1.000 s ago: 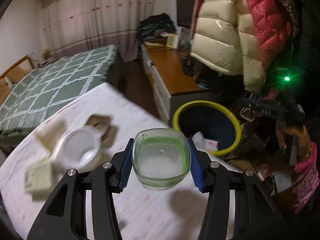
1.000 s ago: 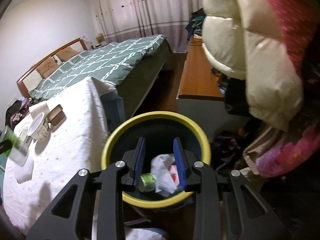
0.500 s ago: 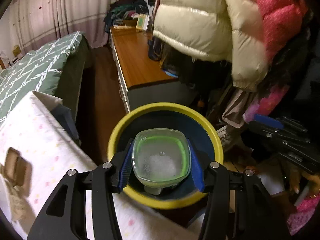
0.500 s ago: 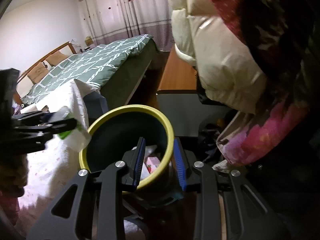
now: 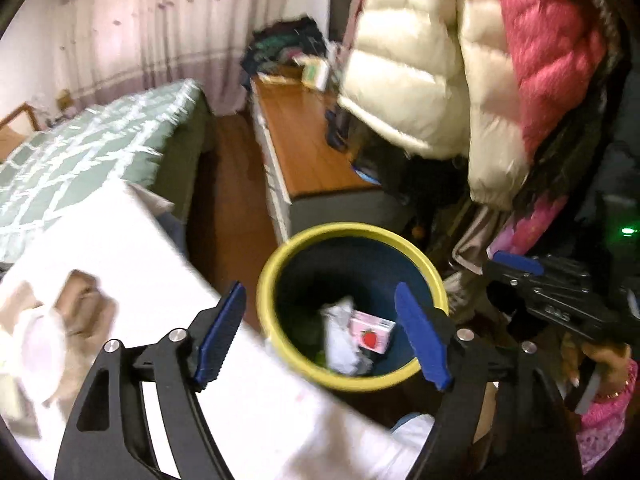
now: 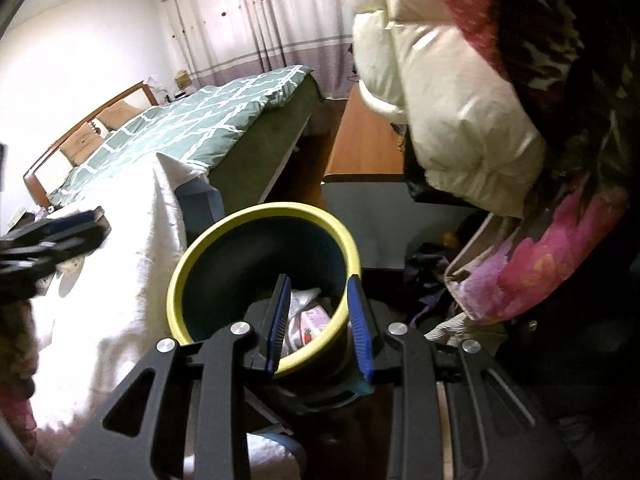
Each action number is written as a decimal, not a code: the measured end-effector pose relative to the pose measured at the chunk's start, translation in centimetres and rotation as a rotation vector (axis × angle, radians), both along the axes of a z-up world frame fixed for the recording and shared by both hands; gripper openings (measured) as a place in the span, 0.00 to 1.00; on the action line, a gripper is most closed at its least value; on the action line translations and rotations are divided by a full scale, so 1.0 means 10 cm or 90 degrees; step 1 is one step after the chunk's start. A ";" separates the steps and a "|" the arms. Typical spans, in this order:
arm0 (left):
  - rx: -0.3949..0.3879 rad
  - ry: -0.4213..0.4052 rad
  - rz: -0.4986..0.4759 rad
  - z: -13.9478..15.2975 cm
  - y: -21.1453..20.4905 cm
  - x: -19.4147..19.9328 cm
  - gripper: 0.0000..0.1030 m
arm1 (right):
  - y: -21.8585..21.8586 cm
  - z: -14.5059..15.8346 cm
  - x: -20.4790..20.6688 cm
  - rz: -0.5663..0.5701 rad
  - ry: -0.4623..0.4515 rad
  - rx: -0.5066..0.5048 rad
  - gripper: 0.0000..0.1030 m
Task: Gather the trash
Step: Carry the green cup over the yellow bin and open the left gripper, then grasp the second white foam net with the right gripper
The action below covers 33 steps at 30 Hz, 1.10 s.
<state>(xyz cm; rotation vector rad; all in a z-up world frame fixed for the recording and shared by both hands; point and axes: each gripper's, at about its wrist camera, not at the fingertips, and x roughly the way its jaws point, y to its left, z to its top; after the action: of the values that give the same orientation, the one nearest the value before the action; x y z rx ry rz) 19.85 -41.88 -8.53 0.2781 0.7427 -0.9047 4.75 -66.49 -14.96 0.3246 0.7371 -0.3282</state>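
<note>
Two grippers are mine, one in each hand. My left gripper hangs over the near edge of the yellow-rimmed trash bin, its blue-padded fingers spread wide with nothing between them. Inside the dark bin lie a pink strawberry milk carton and crumpled white tissue, with something green beside them that is too dim to name. The bin stands on the floor just beside the desk, which is covered in a white cloth. On the desk to my left sit a white cup and some brown items, all blurred.

My right gripper straddles the near rim of the same bin, one finger inside and one outside; the fingers stand part-way apart, and I cannot tell whether they pinch the rim. Behind the bin are a wooden cabinet, a bed with a green checked quilt, and hanging puffer coats.
</note>
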 end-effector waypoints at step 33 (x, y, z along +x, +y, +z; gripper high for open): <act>-0.084 -0.085 0.654 -0.39 4.99 0.12 0.84 | 4.38 -0.08 1.06 0.697 0.015 -0.230 0.69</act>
<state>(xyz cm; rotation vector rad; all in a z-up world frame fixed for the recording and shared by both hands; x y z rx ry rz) 21.01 8.06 -12.44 -0.1682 0.5834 0.0449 15.34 -22.64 -15.79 -0.4390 0.7618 0.5727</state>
